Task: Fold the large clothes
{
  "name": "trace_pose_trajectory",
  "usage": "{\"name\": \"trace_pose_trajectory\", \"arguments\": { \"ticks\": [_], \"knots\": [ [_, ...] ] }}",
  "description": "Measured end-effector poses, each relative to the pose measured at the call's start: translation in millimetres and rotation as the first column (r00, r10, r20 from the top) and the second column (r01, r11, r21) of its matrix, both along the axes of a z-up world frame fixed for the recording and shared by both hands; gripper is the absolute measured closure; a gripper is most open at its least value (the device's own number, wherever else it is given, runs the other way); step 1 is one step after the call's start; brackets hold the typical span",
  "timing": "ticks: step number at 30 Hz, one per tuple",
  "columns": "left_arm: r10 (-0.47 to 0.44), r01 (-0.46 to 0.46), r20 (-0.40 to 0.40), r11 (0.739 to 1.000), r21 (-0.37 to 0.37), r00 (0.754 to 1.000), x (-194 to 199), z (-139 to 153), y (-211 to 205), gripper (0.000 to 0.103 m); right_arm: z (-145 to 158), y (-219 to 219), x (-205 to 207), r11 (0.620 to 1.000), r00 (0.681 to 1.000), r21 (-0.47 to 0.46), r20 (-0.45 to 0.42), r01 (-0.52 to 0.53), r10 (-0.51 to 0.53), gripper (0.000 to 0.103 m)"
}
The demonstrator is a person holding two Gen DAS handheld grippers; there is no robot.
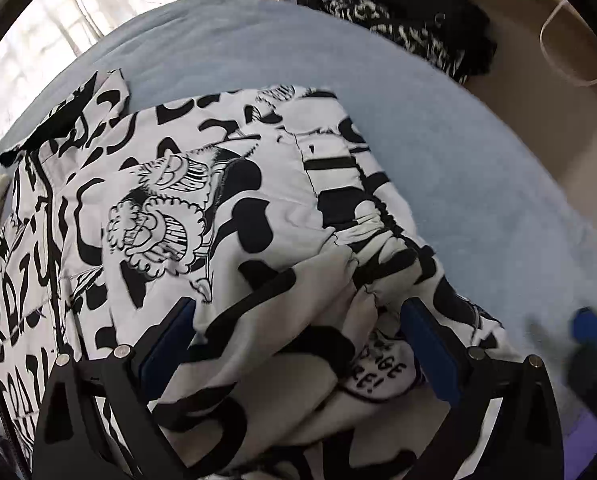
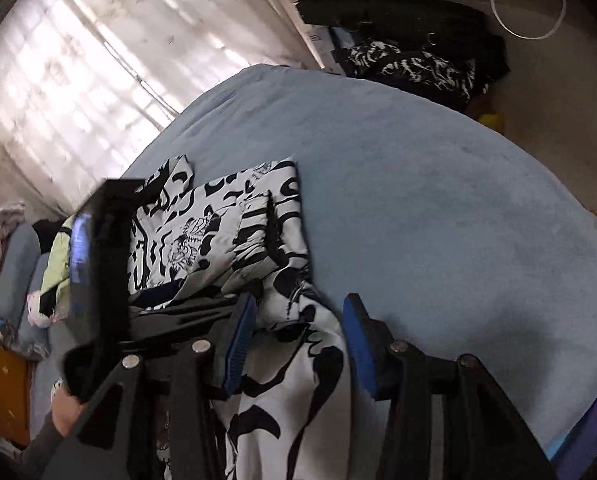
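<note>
While the black-and-white cartoon-print padded jacket point(image 1: 202, 208) lies spread on the pale blue fleece bedcover point(image 1: 478, 184), a bunched fold fills the left gripper point(image 1: 298, 316), blue pads clamped on cloth. Right gripper point(image 2: 298, 320) likewise pinches a fold at mid width. Only the right view shows the person's hand point(image 2: 64, 408) and bright curtain point(image 2: 78, 72). Jacket's length runs lower left to upper right.

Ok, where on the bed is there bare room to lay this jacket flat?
Bare blue bedspread lies between the printed jacket and the dark clothes pile. It is crowded by the pillows, and where both grippers, left and right, hold fabric.
</note>
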State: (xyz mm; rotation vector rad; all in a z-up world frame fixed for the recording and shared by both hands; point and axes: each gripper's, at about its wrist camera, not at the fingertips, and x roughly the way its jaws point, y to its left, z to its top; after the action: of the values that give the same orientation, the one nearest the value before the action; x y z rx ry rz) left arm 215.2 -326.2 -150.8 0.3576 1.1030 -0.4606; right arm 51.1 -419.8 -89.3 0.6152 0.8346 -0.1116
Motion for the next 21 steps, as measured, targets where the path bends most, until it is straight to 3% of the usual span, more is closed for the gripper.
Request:
{"name": "trace_pose_trajectory", "arguments": {
  "ticks": [7, 8, 9, 10, 11, 13, 16, 19, 21],
  "knots": [
    [-0.026, 0.026, -0.006, 0.999, 0.037, 1.000, 7, -7, -9, 0.005, 0, -4, -4, 1.000, 1.000, 0.016, 0.004, 0.012, -0.012, 0.057],
    [-0.036, 0.036, 0.004, 0.999, 0.039, 0.999, 8, -5, -9, 0.025, -1, -4, -4, 1.000, 1.000, 0.020, 0.004, 0.012, -0.013, 0.057],
    [-0.040, 0.037, 0.034, 0.997, 0.067, 0.999, 9, -3, -8, 0.069, -1, -4, -4, 1.000, 1.000, 0.026, 0.005, 0.012, -0.012, 0.057],
    [-0.030, 0.025, 0.053, 0.994, 0.104, 0.998, 13, -2, -5, 0.083, -1, -3, -5, 0.999, 1.000, 0.029, 0.005, 0.013, -0.013, 0.057],
    [-0.011, 0.006, 0.049, 0.995, 0.096, 0.999, 16, 2, 2, 0.093, -1, -2, -5, 0.999, 1.000, 0.031, 0.007, 0.012, -0.012, 0.057],
    [0.053, -0.053, 0.036, 0.999, 0.005, 0.998, 25, 17, 26, 0.095, 0, 0, -7, 0.999, 1.000, 0.031, 0.011, 0.005, -0.006, 0.057],
    [0.190, -0.182, 0.069, 0.977, -0.112, 0.979, 31, 45, 80, 0.095, 1, 5, -9, 1.000, 1.000, 0.020, 0.019, -0.009, 0.009, 0.057],
    [0.340, -0.321, 0.047, 0.918, -0.232, 0.939, 26, 61, 150, 0.094, 0, 11, -9, 0.999, 0.999, 0.011, 0.017, -0.031, 0.031, 0.057],
    [0.405, -0.394, -0.005, 0.886, -0.244, 0.914, 23, 56, 188, 0.086, -3, 16, -7, 0.999, 0.999, 0.012, 0.010, -0.044, 0.044, 0.057]
  ]
}}
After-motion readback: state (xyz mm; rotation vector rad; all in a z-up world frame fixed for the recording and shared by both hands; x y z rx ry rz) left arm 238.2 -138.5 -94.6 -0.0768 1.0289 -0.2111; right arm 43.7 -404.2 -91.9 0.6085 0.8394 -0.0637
